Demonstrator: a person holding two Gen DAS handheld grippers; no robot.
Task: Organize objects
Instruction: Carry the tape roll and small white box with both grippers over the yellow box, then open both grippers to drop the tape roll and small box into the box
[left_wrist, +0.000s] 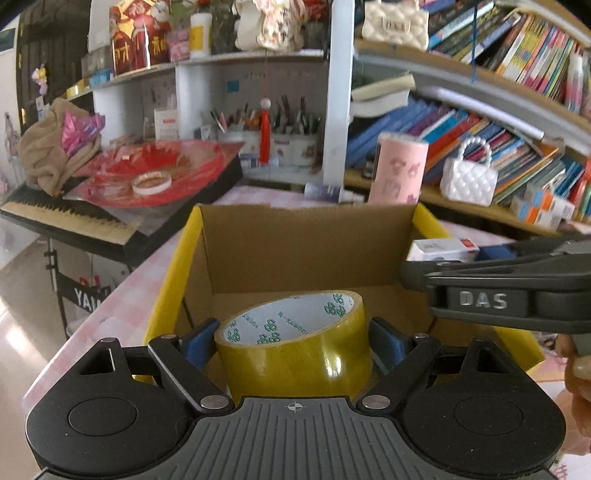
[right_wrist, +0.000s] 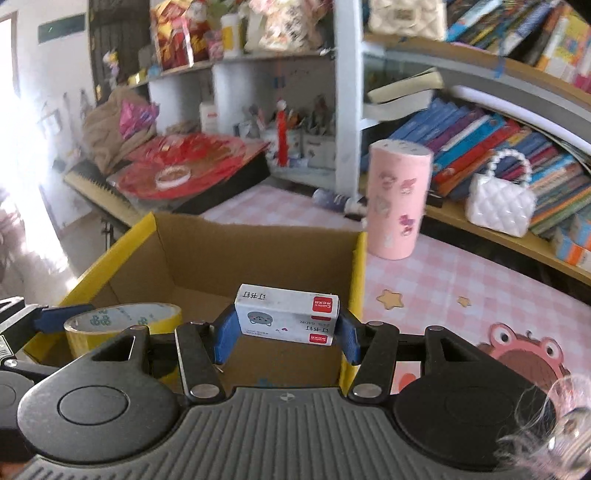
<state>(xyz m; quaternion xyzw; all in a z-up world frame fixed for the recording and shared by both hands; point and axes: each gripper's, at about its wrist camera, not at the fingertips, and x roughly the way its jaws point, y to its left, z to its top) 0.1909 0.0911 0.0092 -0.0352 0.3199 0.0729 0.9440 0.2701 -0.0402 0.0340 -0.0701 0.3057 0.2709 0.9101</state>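
I am holding the left tongs (left_wrist: 293, 338) clenched on a roll of yellow packing tape (left_wrist: 295, 350); its blue pads (left_wrist: 199, 338) are pressing on either side of the roll, whose white core with green printing is tilting toward 1 o'clock. In the left wrist view the roll is hanging over the open cardboard box (left_wrist: 295, 243) with the yellow outer flaps, above the near part of its floor. I cannot tell whether the roll is touching the box floor.

I am gripping a small white box of staples (right_wrist: 287, 317) in the right tongs (right_wrist: 286, 334); the blue pads are closing on its two short ends, and the red label is sitting at its 3 o'clock end. In the right wrist view it is hanging over the same cardboard box, toward the box's 3 o'clock wall. In the left wrist view the right tongs are reaching in from 3 o'clock with the staple box at their tip, over the box's right rim.

The box is resting on a surface (right_wrist: 461, 273) covered in pink checked cloth. A pink cylindrical cup (right_wrist: 399, 201) with stickers is standing upright at the box's 1 o'clock, just beyond its far right corner. A white quilted handbag (right_wrist: 500, 205) with a pearl handle is sitting on the bookshelf at 2 o'clock, in front of rows of books.
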